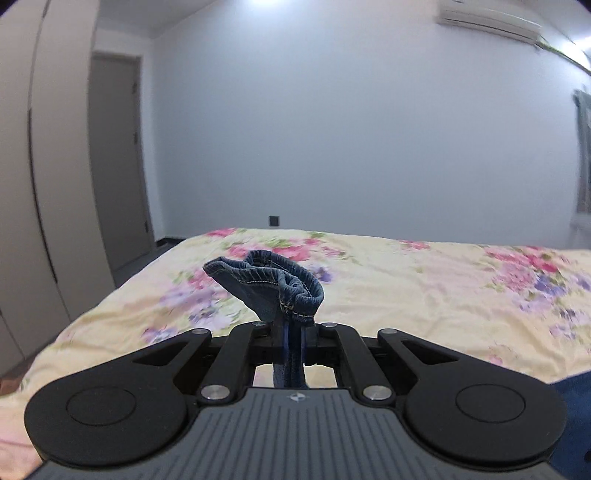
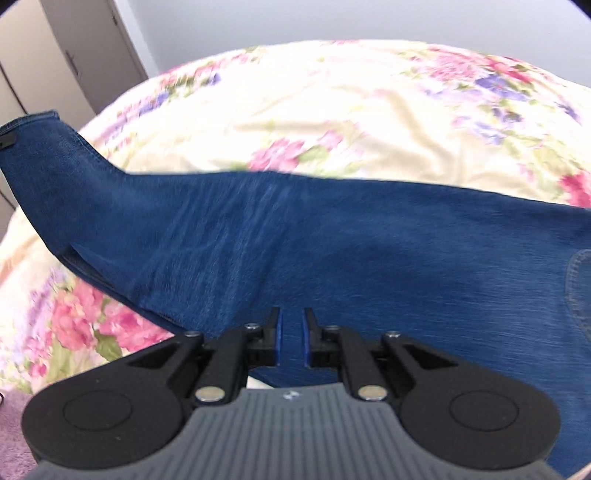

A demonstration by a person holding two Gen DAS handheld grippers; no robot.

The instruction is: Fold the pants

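The pants are blue denim jeans. In the left wrist view my left gripper [image 1: 291, 332] is shut on a bunched hem of the jeans [image 1: 273, 284], held up above the bed. In the right wrist view the jeans [image 2: 332, 251] stretch across the bed from the raised leg end at the far left to the pocket area at the right. My right gripper [image 2: 291, 325] hovers over the jeans' near edge with a narrow gap between its fingers; nothing sits between them.
The bed [image 1: 424, 291] has a cream floral sheet [image 2: 332, 110]. A wardrobe [image 1: 44, 184] and a door [image 1: 118, 162] stand at the left. A pale wall is behind, with an air conditioner [image 1: 487, 18] at the top right.
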